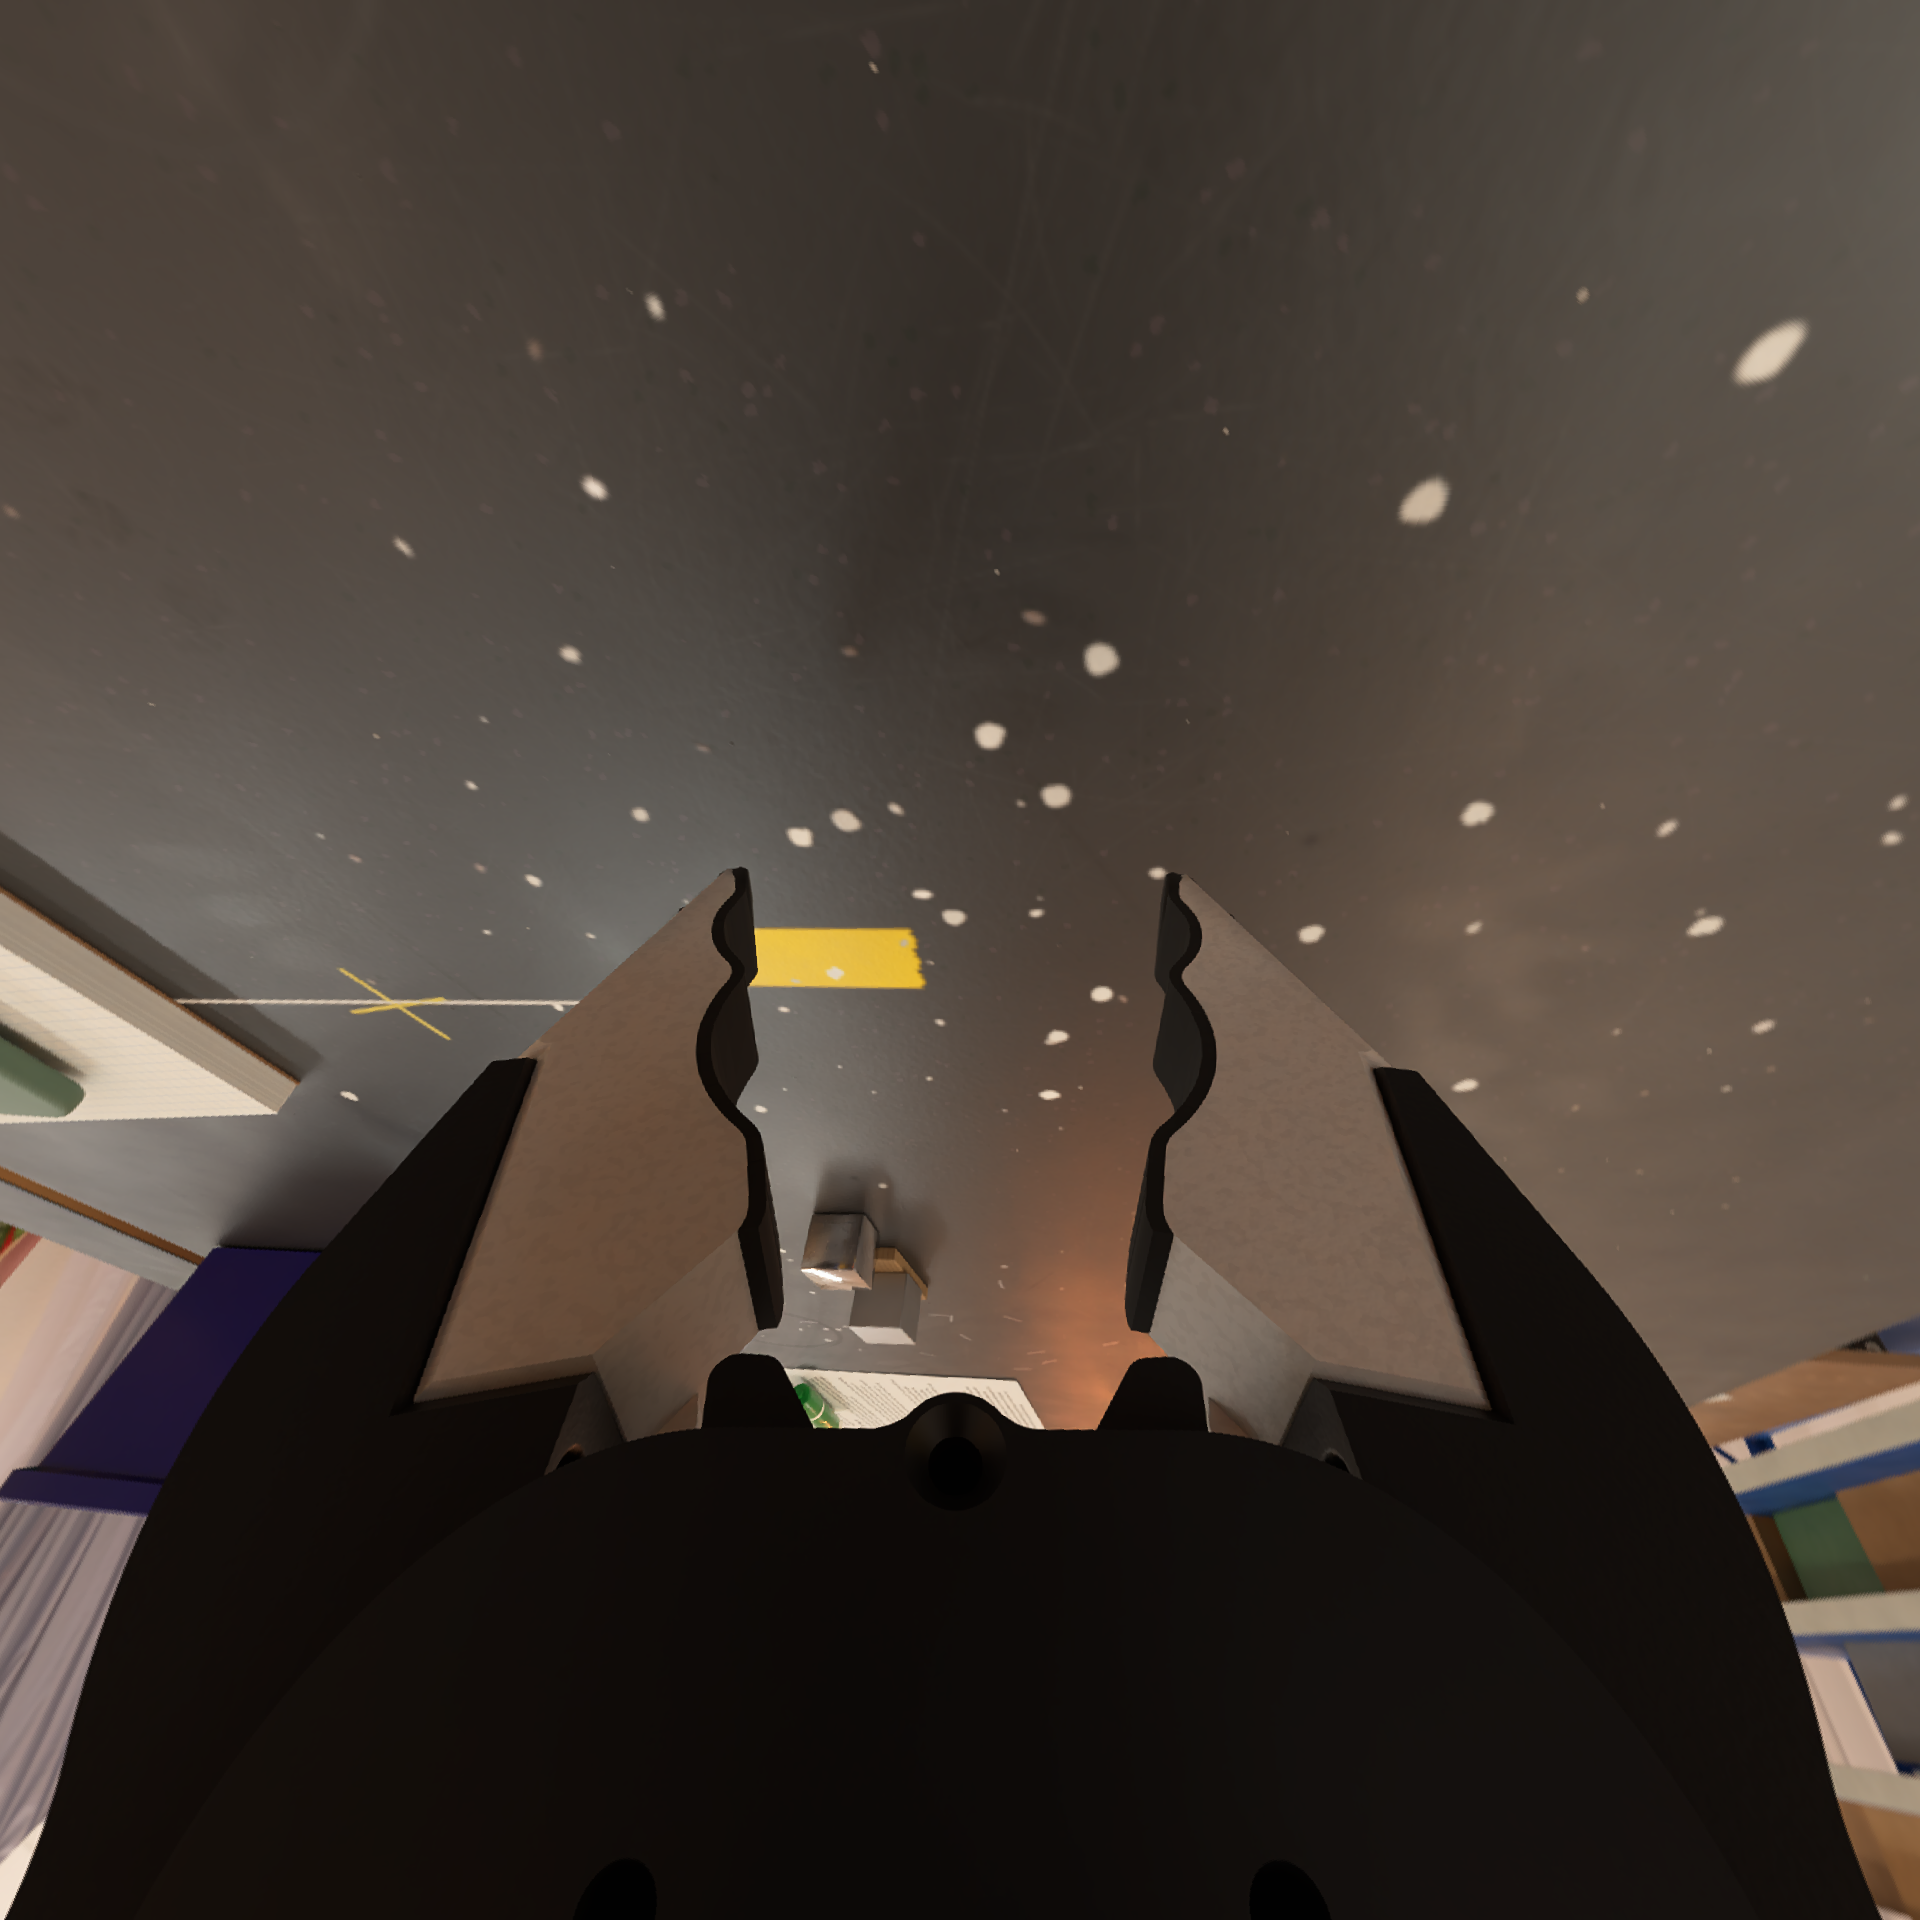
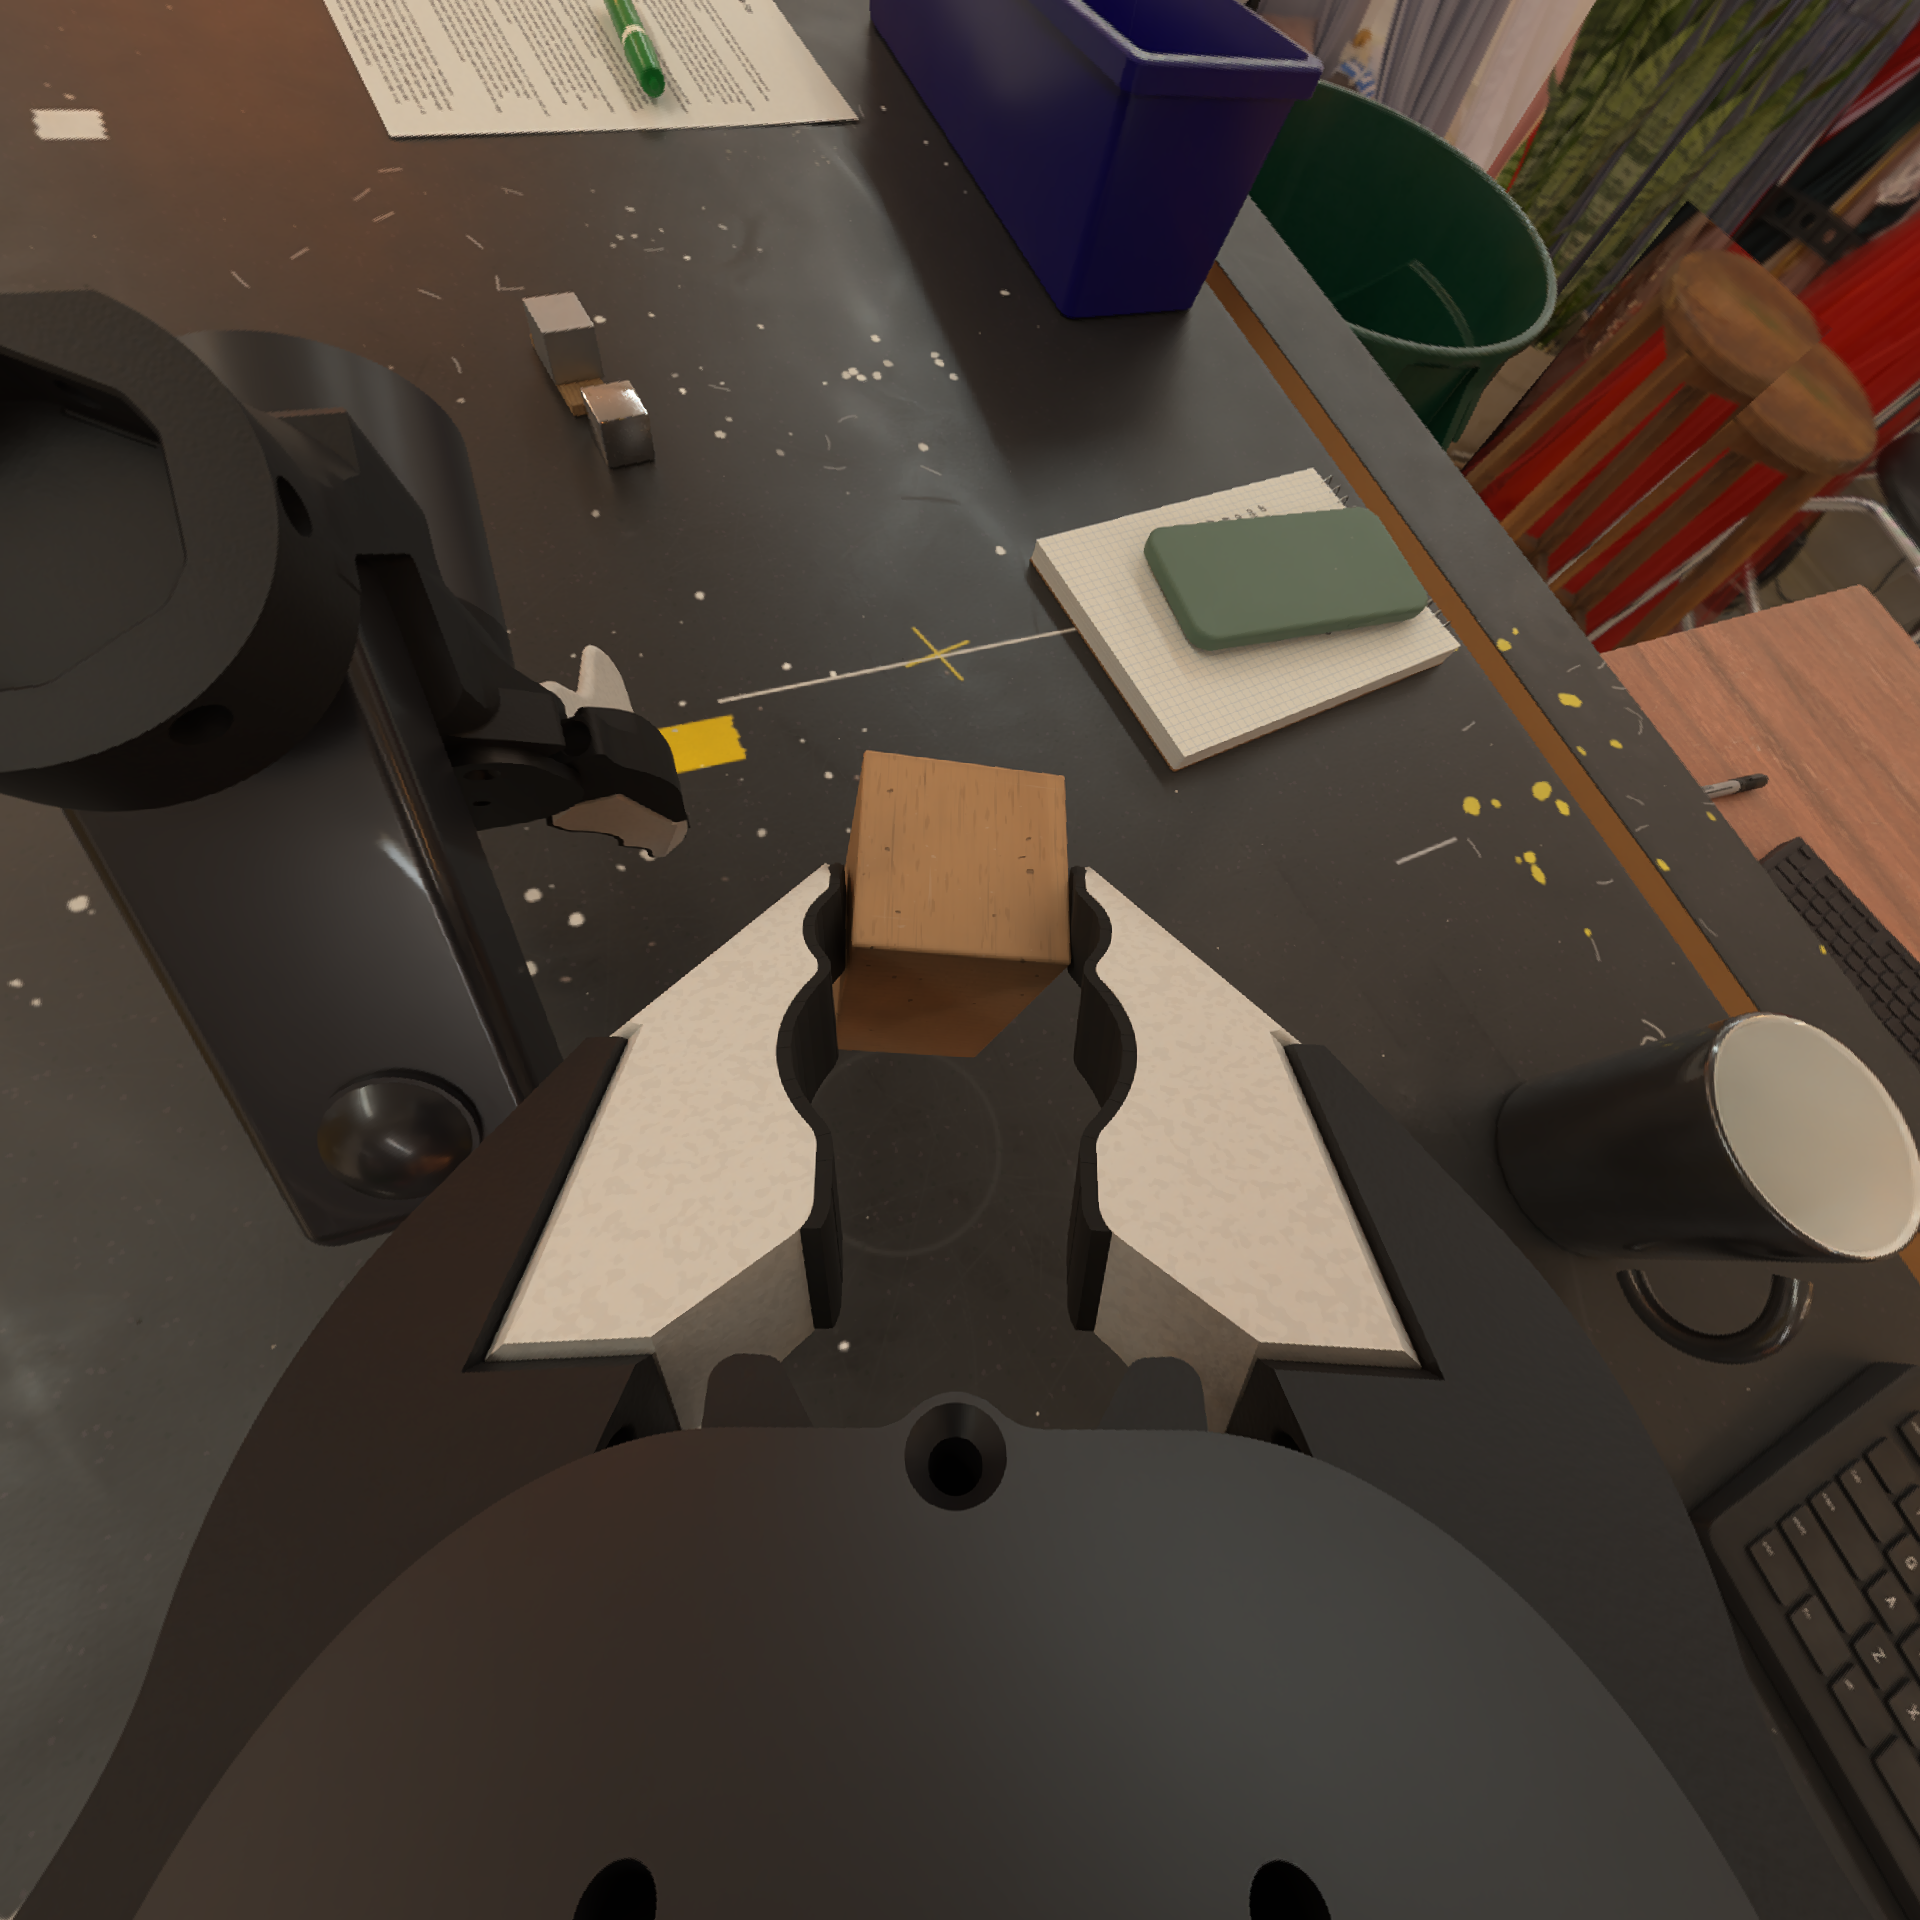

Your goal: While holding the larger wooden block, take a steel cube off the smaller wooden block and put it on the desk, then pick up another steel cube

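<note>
My right gripper (image 2: 956, 883) is shut on the larger wooden block (image 2: 956, 831) and holds it above the dark desk (image 2: 1039, 364). Two steel cubes (image 2: 561, 332) (image 2: 618, 421) stand close together at the far left. A sliver of the smaller wooden block (image 2: 575, 395) shows between and under them. My left gripper (image 2: 623, 753) is open and empty, low over the desk, apart from the cubes and on the near side of them. In the left wrist view its tips (image 1: 956, 888) point at bare desk. The cubes (image 1: 842, 1252) (image 1: 883, 1314) and the small block (image 1: 902, 1268) show far back between its fingers.
A printed sheet (image 2: 540, 62) with a green pen (image 2: 634, 47) lies at the far edge. A blue bin (image 2: 1122, 156) stands far right. A notepad (image 2: 1247, 665) bears a green case (image 2: 1283, 577). A black mug (image 2: 1714, 1153) lies on its side. A keyboard (image 2: 1829, 1590) is near right. Yellow tape (image 2: 707, 743) marks the desk.
</note>
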Robot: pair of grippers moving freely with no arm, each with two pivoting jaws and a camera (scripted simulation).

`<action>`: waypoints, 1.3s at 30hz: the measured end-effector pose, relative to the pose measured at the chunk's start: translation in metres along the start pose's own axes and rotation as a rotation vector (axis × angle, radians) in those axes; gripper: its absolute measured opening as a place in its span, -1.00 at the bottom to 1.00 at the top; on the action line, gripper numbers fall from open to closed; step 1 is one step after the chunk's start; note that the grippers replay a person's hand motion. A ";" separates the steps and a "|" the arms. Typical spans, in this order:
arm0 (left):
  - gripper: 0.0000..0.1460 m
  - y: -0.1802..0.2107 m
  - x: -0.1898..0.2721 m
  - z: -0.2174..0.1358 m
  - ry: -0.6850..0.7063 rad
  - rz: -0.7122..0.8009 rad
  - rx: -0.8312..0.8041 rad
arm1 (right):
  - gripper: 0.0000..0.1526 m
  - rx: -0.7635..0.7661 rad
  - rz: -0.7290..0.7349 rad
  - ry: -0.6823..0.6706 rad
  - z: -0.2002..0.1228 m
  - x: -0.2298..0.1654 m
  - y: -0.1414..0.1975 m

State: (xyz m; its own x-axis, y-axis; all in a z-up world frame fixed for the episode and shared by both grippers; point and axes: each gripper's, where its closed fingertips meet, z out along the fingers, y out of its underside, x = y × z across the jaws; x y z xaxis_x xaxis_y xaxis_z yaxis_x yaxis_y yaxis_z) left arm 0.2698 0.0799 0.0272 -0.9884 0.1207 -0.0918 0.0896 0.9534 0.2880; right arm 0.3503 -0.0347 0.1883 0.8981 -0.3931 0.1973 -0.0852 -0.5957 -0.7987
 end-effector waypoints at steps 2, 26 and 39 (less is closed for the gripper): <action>0.10 -0.003 -0.003 0.000 -0.022 -0.018 0.017 | -0.44 0.000 -0.002 0.002 -0.001 0.000 0.000; -0.27 0.296 -0.032 0.060 -0.039 -0.433 0.059 | -0.44 0.001 0.015 -0.015 0.001 -0.001 0.001; -0.62 0.285 -0.037 0.094 0.021 -0.291 0.132 | -0.44 -0.044 0.027 -0.039 0.016 -0.005 0.010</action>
State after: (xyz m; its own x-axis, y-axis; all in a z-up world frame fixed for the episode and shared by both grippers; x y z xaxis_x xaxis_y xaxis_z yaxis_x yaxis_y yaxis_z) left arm 0.3430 0.3730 0.0234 -0.9770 -0.1673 -0.1321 -0.1840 0.9748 0.1263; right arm 0.3518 -0.0273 0.1706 0.9112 -0.3823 0.1537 -0.1273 -0.6158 -0.7775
